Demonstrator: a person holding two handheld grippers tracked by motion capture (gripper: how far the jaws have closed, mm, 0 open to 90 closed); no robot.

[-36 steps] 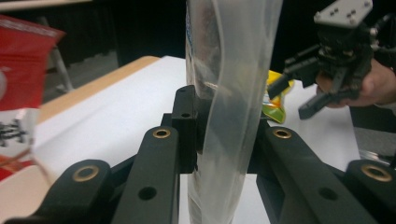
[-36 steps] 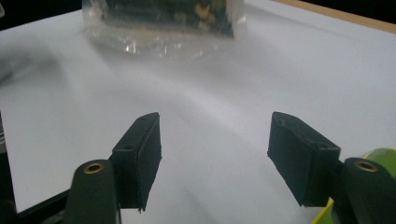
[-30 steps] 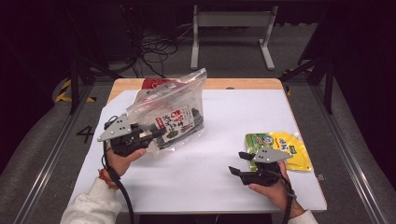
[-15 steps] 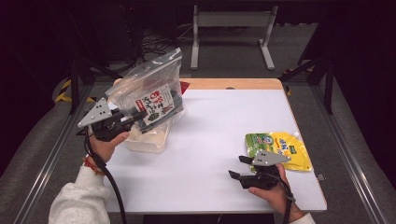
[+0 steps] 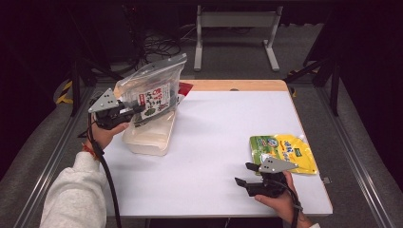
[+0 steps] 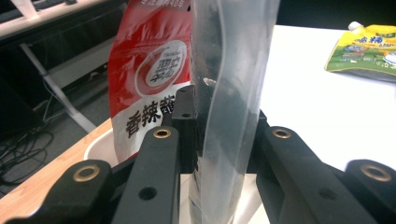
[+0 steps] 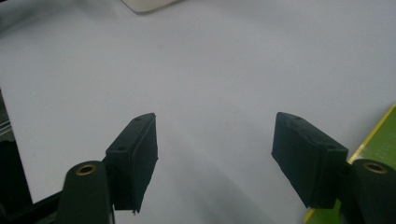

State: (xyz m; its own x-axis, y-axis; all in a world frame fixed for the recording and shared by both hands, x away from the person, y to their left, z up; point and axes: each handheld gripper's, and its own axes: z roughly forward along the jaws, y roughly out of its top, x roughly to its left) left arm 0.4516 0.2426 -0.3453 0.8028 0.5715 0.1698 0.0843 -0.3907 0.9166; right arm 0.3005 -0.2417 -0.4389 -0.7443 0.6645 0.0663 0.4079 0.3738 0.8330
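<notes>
A clear zip bag (image 5: 154,90) with printed snack packets inside hangs upright over a white plastic tub (image 5: 147,137) at the table's left edge. My left gripper (image 5: 138,109) is shut on the bag's side. In the left gripper view the jaws of that gripper (image 6: 219,116) pinch the clear plastic bag (image 6: 233,70), with a red packet (image 6: 149,70) just beyond it. My right gripper (image 5: 243,174) rests low near the front right, open, with nothing between its fingers (image 7: 133,158). A yellow-green pouch (image 5: 285,152) lies flat just right of it.
The white table (image 5: 223,128) is bare across its middle. A red packet corner (image 5: 185,88) shows behind the bag at the back left. The tub's rim (image 6: 100,144) sits below the left gripper. The pouch's green edge (image 7: 380,149) borders the right gripper.
My left gripper has lifted the bag up and to the left, uncovering the white tub, and now holds it above the tub. The right gripper has barely moved.
</notes>
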